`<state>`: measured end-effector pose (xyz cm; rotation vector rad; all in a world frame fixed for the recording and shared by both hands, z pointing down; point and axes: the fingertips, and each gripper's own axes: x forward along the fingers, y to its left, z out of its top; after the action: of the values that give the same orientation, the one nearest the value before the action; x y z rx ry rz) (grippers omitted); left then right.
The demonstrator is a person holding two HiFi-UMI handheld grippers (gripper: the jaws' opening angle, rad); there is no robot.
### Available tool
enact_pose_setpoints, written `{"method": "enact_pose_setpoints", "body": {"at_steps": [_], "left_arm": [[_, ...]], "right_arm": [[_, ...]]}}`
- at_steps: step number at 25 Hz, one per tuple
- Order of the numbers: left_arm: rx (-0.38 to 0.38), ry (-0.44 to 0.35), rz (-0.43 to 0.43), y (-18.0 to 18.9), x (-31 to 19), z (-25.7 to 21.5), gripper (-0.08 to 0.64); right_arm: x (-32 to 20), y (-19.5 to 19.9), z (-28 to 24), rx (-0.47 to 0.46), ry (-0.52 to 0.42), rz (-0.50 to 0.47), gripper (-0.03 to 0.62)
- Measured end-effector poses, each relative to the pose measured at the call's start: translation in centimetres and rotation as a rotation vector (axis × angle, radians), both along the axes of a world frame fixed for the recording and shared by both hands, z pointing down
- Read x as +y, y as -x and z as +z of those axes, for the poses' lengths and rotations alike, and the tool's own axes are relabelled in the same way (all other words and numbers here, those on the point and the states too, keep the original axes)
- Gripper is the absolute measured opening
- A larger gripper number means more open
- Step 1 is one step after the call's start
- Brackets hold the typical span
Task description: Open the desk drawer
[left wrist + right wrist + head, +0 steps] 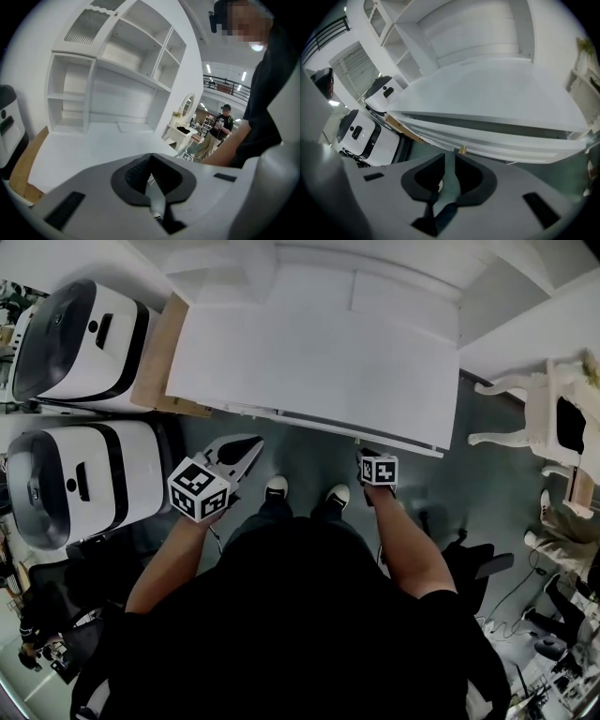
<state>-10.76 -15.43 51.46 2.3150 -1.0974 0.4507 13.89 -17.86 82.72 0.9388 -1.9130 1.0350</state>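
Right hand-held gripper jaws apart, empty, before knob; left hand-held gripper together; drawer shut.

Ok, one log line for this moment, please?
right gripper: open, empty, near small brass knob | white desk drawer: looks closed | left gripper: shut, empty

2 white machines, white vanity table

No readable word, brand, number or sign in any view. Marker cubes of left gripper and right gripper: only black-white square patterns, no letters. White machines: no legible label.
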Motion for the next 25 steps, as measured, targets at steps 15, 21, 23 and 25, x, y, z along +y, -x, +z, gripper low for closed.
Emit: {"method": "enact_pose_setpoints", "body": {"at_steps": [15, 21, 23, 25], "left_arm": [[-0.022, 0.101, -0.017, 3.2, 2.3, 3.3, 0.008], [-0.027, 0.125, -0.014, 3.9, 2.8, 4.1, 0.008], [-0.027, 0.130, -0.011, 4.1, 2.9, 4.2, 0.008], [-0.027, 0.137, -0.005, 4.3, 3.0, 4.4, 0.008]], "right_arm": [[-1.7, 0.2, 5.8, 0.058, 0.034, 0.150, 0.110], [-1.9, 0.5, 7.0, 0.064, 0.046, 0.168, 0.121], [-2.1, 0.5, 7.2, 0.061, 0.045, 0.181, 0.124], [-2.1, 0.5, 7.5, 0.064, 0.044, 0.193, 0.124]]}}
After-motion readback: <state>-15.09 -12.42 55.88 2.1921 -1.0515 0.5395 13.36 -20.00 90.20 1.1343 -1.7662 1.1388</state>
